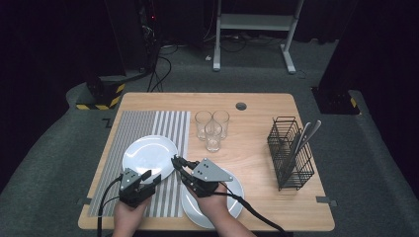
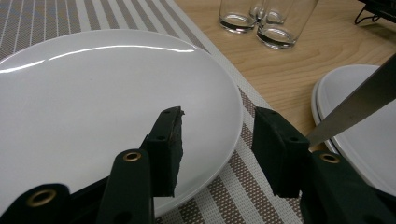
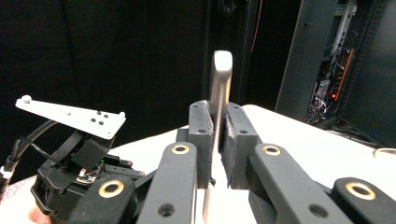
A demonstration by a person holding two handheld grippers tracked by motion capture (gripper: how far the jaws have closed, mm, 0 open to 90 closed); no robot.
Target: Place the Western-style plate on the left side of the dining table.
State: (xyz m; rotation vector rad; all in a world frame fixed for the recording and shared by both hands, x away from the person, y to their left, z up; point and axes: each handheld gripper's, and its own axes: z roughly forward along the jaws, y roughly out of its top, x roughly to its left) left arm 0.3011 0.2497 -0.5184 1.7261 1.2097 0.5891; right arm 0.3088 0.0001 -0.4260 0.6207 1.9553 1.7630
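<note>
A white plate [image 1: 148, 150] lies on a striped placemat [image 1: 133, 128]. My left gripper [image 1: 152, 177] is open at the plate's near rim. In the left gripper view [image 2: 218, 126], one jaw hangs over the plate [image 2: 93, 102] and the other over the placemat beside the rim. My right gripper [image 1: 177, 162] is just to the right, shut on a metal knife [image 3: 221, 74] that stands up between its jaws [image 3: 219, 109]. The knife's blade [image 2: 359, 105] slants in from the right in the left gripper view. Under the right hand lie two stacked white plates [image 1: 234, 197].
Three empty glasses [image 1: 212, 126] stand in a cluster mid-table, beyond the plates. A black wire cutlery basket [image 1: 291, 153] holding a few metal utensils [image 1: 304, 136] stands at the right. Bare wood lies between the glasses and the basket.
</note>
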